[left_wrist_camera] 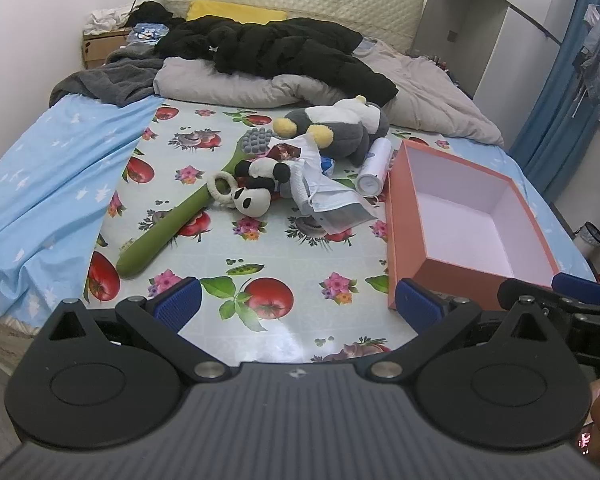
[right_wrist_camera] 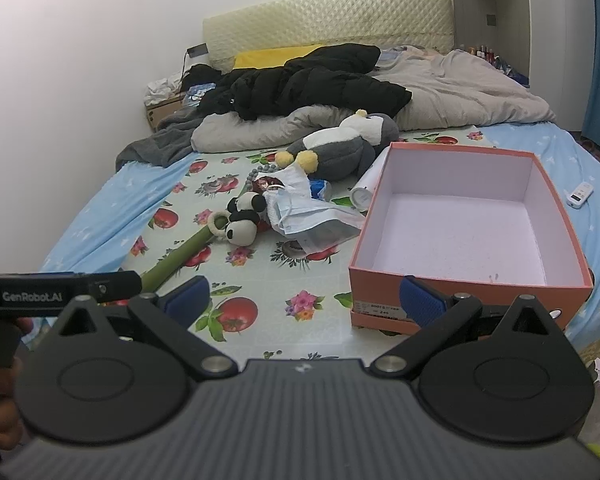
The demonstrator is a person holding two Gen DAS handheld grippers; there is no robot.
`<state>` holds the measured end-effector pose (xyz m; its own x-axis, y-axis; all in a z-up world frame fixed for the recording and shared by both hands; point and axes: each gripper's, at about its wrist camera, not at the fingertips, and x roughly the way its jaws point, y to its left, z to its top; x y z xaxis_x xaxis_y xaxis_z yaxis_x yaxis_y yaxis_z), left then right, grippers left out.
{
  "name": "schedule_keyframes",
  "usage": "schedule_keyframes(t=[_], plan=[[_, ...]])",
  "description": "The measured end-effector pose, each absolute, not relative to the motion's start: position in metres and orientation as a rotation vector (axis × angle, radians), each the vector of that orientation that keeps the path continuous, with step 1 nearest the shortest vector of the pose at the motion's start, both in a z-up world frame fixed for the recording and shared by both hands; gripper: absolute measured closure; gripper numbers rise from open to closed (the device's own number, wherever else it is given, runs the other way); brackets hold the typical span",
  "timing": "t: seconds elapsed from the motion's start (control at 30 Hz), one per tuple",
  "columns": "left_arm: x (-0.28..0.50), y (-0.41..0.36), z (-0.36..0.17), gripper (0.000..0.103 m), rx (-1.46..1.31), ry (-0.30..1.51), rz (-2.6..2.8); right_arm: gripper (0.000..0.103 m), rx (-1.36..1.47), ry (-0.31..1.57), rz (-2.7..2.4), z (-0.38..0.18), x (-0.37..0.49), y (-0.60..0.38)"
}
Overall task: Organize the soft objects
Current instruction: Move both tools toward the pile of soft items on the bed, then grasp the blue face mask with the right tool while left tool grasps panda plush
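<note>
Left wrist view: panda [left_wrist_camera: 253,199] centre frame, straight ahead of left gripper [left_wrist_camera: 296,306], nearer than right gripper [right_wrist_camera: 304,298], both jaws apart, empty; box [left_wrist_camera: 396,216] right.

Box label [right_wrist_camera: 380,309] print too small

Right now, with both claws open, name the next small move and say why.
Probably bring the left claw forward to the panda. It is the nearest soft toy, lying free on the cloth beside the green brush, and the box sits empty. The right claw is open at the box's front.
</note>
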<state>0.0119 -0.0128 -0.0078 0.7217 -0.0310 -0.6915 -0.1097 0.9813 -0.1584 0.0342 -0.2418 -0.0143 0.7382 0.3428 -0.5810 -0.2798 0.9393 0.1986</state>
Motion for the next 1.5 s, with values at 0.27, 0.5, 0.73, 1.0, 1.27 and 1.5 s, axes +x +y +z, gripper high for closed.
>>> schedule_keyframes(t=[0.27, 0.5, 0.73, 1.0, 1.27, 1.5], plan=[[0.012, -0.009, -0.009, 0.0, -0.189, 0.768, 0.047, 0.0, 0.095, 0.655, 0.334, -0.019, 0.034, -0.241], [0.017, -0.003, -0.007, 0.0, -0.198, 0.768, 0.05, 0.0, 0.1, 0.653, 0.32, -0.021, 0.038, -0.243], [0.02, -0.006, -0.01, 0.0, -0.192, 0.775, 0.041, 0.0, 0.094, 0.653, 0.308, -0.024, 0.041, -0.242], [0.038, 0.003, -0.022, 0.0, -0.203, 0.8, 0.037, 0.0, 0.128, 0.669, 0.333, -0.031, 0.051, -0.237], [0.068, 0.017, -0.039, 0.0, -0.235, 0.814, 0.03, 0.0, 0.156, 0.641, 0.355, -0.035, 0.074, -0.228], [0.099, 0.028, -0.066, 0.0, -0.222, 0.85, 0.035, 0.006, 0.168, 0.665, 0.375, -0.047, 0.1, -0.218]])
